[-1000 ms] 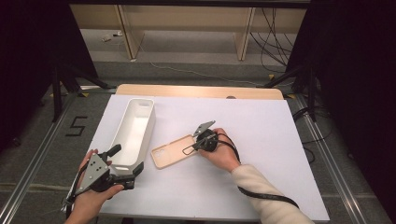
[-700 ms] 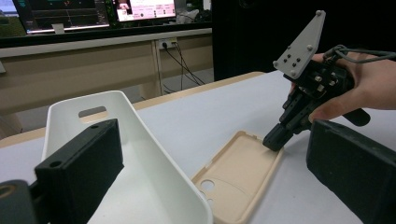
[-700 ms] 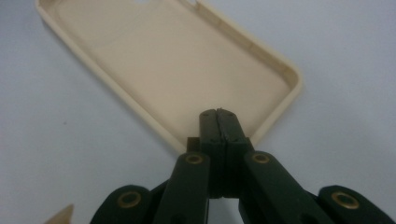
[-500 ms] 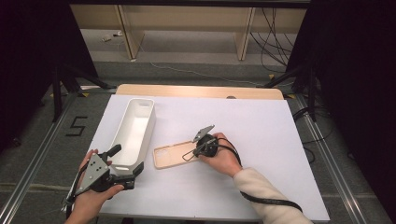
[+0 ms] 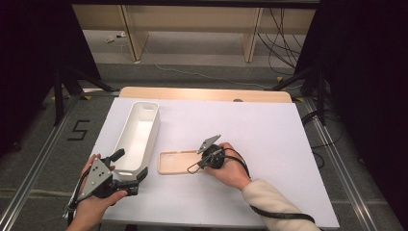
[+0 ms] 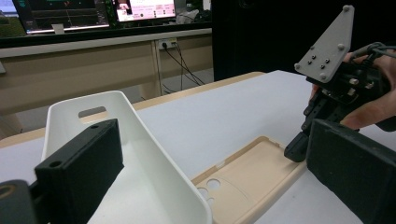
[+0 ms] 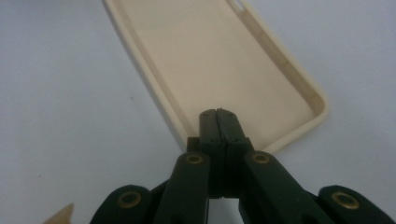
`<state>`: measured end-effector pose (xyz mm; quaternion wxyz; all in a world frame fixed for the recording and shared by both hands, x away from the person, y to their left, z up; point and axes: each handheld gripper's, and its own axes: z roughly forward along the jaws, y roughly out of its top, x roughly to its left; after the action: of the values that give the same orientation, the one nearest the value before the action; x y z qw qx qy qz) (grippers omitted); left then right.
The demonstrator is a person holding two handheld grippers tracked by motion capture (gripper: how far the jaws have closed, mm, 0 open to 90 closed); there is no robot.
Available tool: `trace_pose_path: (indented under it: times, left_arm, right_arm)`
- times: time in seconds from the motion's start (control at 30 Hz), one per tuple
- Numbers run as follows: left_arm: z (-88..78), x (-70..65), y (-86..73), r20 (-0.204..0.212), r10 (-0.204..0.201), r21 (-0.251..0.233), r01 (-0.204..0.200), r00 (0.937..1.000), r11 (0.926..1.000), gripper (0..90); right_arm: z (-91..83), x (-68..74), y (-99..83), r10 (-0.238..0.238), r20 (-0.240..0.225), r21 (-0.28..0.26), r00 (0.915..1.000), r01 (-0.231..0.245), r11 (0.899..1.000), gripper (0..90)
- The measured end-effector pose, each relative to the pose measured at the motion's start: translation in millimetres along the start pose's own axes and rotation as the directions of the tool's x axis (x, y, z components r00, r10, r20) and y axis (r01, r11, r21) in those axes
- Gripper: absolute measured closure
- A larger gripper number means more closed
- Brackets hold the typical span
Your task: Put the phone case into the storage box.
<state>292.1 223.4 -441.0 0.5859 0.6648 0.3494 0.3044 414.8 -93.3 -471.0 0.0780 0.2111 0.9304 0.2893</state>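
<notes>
A beige phone case lies open side up on the white table, just right of a long white bin. My right gripper is shut, and its joined jaws reach over the rim at the case's right end. No part of the case sits between the right gripper's pads. My left gripper stands open at the bin's near end, with a corner of the bin between its jaws and untouched. From the left gripper view the case lies beside the bin.
The table's front edge runs close under both hands. A wooden strip borders the far side, with shelving and cables on the floor beyond. Dark curtains stand at left and right.
The case's right end has swung toward the near edge, so the case now lies more level across the table. The right hand shifted with it. The left gripper has stayed put.
</notes>
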Motion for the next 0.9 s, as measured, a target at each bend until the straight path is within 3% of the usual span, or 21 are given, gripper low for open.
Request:
trace_pose_path:
  times: [0.33,0.7,0.9]
  left_arm:
    - [0.2,-0.1,-0.1,0.0,0.0,0.001,0.0,1.0,1.0,3.2]
    - [0.1,-0.2,0.0,0.0,0.001,0.0,-0.001,1.0,1.0,3.3]
    - [0.1,-0.2,0.0,0.0,0.001,0.001,-0.001,1.0,1.0,3.3]
  right_arm:
    - [-5.1,17.2,-0.4,-0.017,-0.019,-0.004,0.9997,0.017,1.0,90.0]
    - [-2.0,9.1,-4.0,0.003,-0.03,0.009,0.9995,-0.003,1.0,90.0]
    - [-2.2,16.9,-2.9,-0.008,-0.044,0.028,0.999,0.009,1.0,90.0]
